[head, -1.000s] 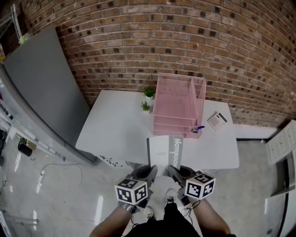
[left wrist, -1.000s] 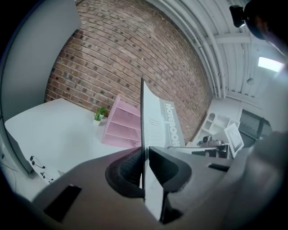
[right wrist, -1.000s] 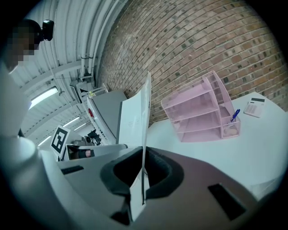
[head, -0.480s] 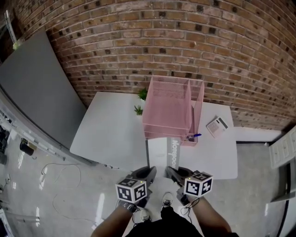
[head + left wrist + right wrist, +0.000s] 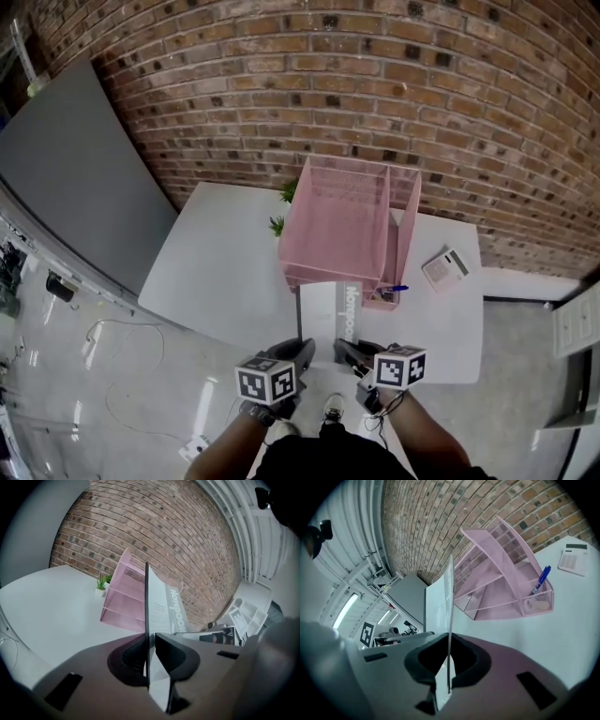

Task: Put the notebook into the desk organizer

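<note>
Over the last second the notebook [image 5: 336,311] has been carried forward from the tabletop's [image 5: 216,272] near edge, and its far edge now meets the open front of the pink desk organizer [image 5: 337,225], so sliding it in looks like the next step. The left tongs [image 5: 305,345] and right tongs [image 5: 345,346] each pinch a near corner of its thin edge, jaws almost closed.

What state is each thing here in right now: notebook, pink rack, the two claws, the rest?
desk organizer, upright on the table, shelves look empty
notebook, held at its near edge by both grippers, not yet in the desk organizer
left gripper, shut on the notebook
right gripper, shut on the notebook
pen, standing in the desk organizer's side cup
calculator, lying flat on the table
</note>
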`<state>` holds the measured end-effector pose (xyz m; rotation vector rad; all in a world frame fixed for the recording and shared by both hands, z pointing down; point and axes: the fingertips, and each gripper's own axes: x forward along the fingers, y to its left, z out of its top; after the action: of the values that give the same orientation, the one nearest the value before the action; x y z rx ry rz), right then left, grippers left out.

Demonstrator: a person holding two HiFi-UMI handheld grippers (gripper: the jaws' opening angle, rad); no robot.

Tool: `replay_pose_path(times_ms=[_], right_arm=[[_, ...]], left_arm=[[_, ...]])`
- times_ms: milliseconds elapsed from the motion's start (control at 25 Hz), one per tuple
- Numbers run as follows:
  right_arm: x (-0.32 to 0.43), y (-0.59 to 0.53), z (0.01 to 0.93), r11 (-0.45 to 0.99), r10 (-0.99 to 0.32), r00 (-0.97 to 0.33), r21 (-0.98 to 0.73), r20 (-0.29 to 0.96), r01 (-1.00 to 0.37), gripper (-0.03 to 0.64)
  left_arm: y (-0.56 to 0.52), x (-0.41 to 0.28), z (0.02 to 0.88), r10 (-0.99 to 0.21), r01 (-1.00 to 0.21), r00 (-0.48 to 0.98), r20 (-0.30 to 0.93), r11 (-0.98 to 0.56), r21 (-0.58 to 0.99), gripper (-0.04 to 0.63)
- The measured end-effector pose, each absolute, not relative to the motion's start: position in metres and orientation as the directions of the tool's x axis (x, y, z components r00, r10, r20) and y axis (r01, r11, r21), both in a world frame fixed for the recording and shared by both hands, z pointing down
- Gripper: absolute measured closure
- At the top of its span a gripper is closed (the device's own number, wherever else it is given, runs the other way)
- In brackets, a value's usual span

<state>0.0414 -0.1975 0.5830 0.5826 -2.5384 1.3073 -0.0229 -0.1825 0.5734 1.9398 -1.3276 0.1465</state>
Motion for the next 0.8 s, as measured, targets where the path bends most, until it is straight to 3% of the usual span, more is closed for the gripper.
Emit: replay_pose_path(times_ms=[400,800], right_arm=[[0.038,-0.208,0.603,0.421,-0.169,-0.916,-0.813,0.365,-0.402,0.604],[0.026,-0.229,0.609,0.311,-0.223,-0.912,-0.861,0.345,-0.402,0.604]], left_arm=[[-0.194,-0.025,0.593,-0.713,-0.825,0.456,0.533,-0.113,0.554,0.56],[-0.222,-0.045,0.603,-0.667,-0.808,0.515,0.538,-0.168,0.565,0.523]])
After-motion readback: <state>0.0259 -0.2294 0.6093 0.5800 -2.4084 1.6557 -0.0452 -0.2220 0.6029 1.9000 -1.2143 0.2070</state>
